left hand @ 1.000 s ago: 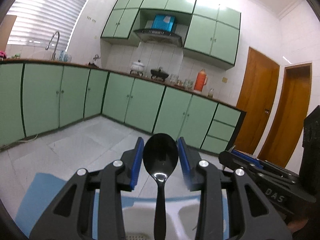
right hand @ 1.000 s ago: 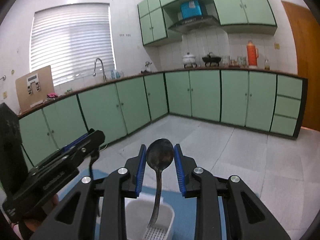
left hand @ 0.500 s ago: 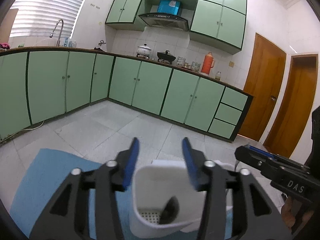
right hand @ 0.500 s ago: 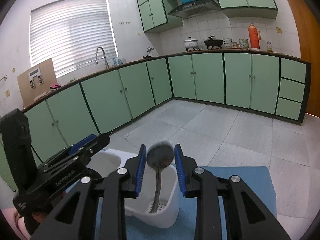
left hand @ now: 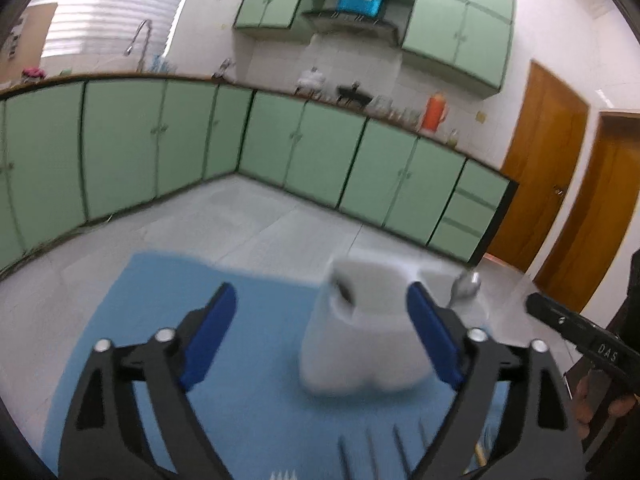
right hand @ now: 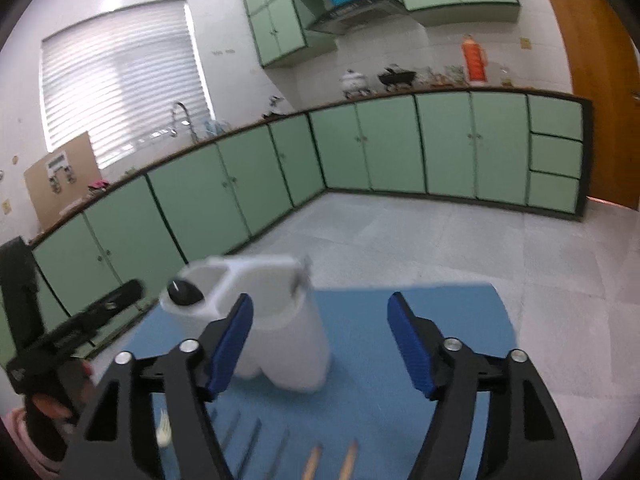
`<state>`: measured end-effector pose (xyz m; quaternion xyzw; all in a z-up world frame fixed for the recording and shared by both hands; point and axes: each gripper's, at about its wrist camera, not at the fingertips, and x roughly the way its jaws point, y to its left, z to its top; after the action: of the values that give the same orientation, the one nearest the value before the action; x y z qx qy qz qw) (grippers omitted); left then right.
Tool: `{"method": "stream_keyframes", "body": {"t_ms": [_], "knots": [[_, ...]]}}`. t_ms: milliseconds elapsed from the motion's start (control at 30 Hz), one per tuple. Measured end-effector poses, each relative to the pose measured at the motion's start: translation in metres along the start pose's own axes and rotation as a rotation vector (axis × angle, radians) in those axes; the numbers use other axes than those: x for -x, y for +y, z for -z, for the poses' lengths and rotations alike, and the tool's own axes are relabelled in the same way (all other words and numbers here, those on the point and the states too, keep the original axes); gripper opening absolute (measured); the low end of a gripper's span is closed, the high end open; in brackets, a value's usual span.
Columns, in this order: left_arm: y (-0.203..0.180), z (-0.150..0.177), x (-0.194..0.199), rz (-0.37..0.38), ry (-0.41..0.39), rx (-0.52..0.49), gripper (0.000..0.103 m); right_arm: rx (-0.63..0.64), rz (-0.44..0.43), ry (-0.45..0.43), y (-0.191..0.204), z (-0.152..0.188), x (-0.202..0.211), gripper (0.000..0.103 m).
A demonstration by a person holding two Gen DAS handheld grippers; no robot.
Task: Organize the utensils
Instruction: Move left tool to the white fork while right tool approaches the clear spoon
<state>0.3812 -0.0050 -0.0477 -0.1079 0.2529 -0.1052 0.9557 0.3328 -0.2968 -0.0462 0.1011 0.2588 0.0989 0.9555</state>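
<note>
A white two-compartment utensil holder (left hand: 360, 344) stands on a blue mat (left hand: 256, 400). A black spoon (left hand: 345, 291) rests in its left compartment and a metal spoon (left hand: 466, 282) in its right one. My left gripper (left hand: 322, 332) has its jaws opening wide, pads clear of the holder just ahead. In the right wrist view the holder (right hand: 276, 332) shows the black spoon (right hand: 184, 293) and the metal spoon's tip (right hand: 302, 273). My right gripper (right hand: 323, 344) is also opening, with only mat (right hand: 360, 320) between its fingers.
Dark forks (left hand: 380, 452) lie on the mat near me. Wooden chopsticks (right hand: 332, 460), dark utensils (right hand: 248, 440) and a cream fork (right hand: 164, 436) lie at the mat's near edge. Each view shows the other gripper (left hand: 580, 346) (right hand: 80, 320) at its side. Green cabinets ring the tiled floor.
Both grippers let go of their spoons, which dropped into the holder. Both sets of jaws spread wide and the grippers pulled back and sank, so the utensils on the mat came into view.
</note>
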Motion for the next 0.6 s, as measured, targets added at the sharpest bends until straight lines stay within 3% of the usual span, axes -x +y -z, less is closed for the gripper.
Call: {"method": "stream_keyframes", "body": {"t_ms": [100,267,400,467,600], "knots": [[0.008,0.025,0.015,-0.037,0.085,-0.006,0.089,-0.017,0.020,0.033,-0.007,0.018,0.013,0.076],[0.015,0.068,0.021,-0.115,0.245,-0.030,0.089,-0.061,0.056,0.114,-0.018,0.054,0.029,0.076],[0.027,0.086,0.020,-0.134,0.304,0.008,0.087,-0.075,0.075,0.154,-0.023,0.075,0.038,0.076],[0.031,0.092,0.017,-0.138,0.327,0.012,0.076,-0.078,0.080,0.166,-0.025,0.084,0.041,0.076],[0.038,0.093,0.015,-0.140,0.326,0.028,0.074,-0.094,0.084,0.187,-0.036,0.094,0.045,0.076]]}}
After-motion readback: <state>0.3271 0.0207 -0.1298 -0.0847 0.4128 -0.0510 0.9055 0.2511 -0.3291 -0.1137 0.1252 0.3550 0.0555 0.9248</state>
